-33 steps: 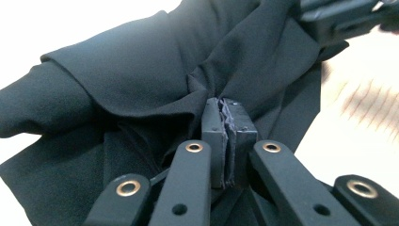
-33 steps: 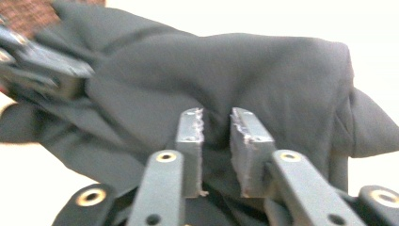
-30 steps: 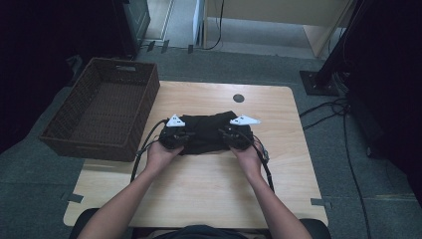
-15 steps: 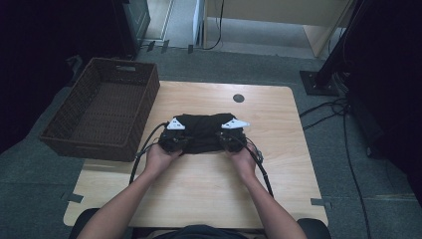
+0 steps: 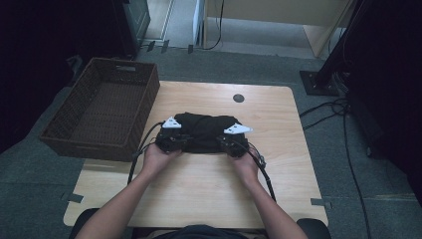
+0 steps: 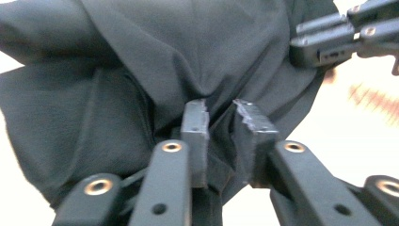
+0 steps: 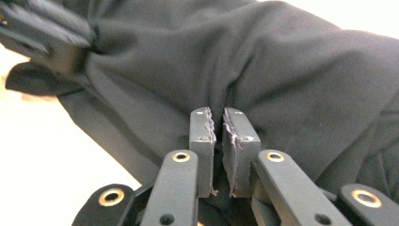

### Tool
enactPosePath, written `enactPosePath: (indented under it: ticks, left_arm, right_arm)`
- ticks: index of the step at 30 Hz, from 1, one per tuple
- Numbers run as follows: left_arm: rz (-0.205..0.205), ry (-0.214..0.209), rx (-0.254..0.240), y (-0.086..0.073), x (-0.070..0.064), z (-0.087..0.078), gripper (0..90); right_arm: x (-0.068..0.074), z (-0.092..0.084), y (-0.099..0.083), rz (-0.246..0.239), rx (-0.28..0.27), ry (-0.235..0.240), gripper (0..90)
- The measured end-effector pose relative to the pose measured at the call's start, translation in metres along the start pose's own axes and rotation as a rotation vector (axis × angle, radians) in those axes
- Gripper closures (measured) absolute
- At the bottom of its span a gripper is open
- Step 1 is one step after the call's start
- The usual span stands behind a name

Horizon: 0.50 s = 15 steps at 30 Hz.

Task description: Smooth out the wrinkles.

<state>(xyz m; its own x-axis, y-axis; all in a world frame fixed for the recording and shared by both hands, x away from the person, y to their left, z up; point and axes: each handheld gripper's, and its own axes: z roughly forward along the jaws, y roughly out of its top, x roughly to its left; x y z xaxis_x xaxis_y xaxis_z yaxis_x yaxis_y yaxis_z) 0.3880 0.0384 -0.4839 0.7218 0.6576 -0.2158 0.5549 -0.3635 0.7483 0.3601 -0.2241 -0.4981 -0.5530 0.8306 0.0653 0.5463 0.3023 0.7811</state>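
Setting: lab or studio recording bay. Evidence: light wooden table (image 5: 209,199) on grey carpet (image 5: 30,189), loose cables (image 5: 343,124) across floor, black stand base (image 5: 318,82), dark surrounds.

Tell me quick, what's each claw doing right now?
Left claw: jaws just opening, a gap between them, the crumpled black cloth garment loose between.
Right claw: nearly shut, pinching the garment's fold.
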Motion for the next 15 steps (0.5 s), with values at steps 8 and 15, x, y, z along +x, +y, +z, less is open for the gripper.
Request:
enactPosePath:
  ticks: [8,15]
  left_arm:
    - [-0.018,0.058,-0.036,0.016,0.005,-0.018,57.8]
    - [-0.03,0.067,0.018,0.011,0.011,-0.017,55.5]
  right_arm:
    - [-0.003,-0.002,-0.002,0.004,0.031,-0.001,82.8]
    - [-0.004,-0.005,-0.001,0.016,0.019,0.005,77.3]
